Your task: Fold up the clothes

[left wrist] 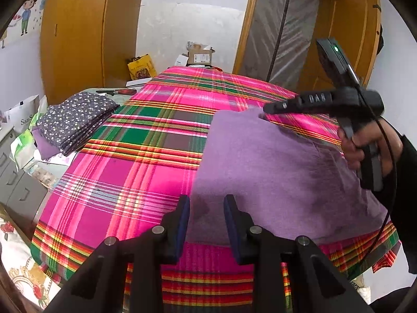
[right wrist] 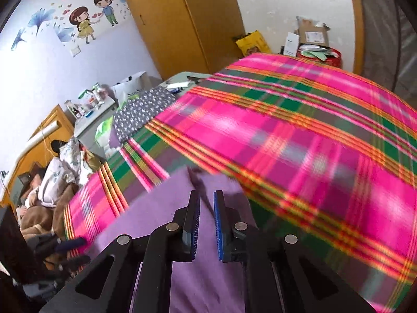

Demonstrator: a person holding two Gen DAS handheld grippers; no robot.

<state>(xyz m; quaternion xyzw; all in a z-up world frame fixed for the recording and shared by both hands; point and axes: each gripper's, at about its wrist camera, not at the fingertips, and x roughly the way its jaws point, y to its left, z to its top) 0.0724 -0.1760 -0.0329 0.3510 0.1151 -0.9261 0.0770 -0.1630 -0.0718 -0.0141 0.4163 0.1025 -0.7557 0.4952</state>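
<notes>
The left gripper (left wrist: 206, 203), bottom centre of its own view, hangs with jaws wide apart over one purple garment (left wrist: 273, 169), gripping nothing. The right gripper (right wrist: 207, 198), one of two, has its jaws nearly together on a raised fold of that cloth. The garment lies flat at lower right on a pink plaid bedspread (left wrist: 146, 135). One folded dotted pile (left wrist: 75, 122) sits at left.

Garment (left wrist: 273, 172) on blanket (left wrist: 146, 140); folded stack (left wrist: 75, 122) far left.
</notes>
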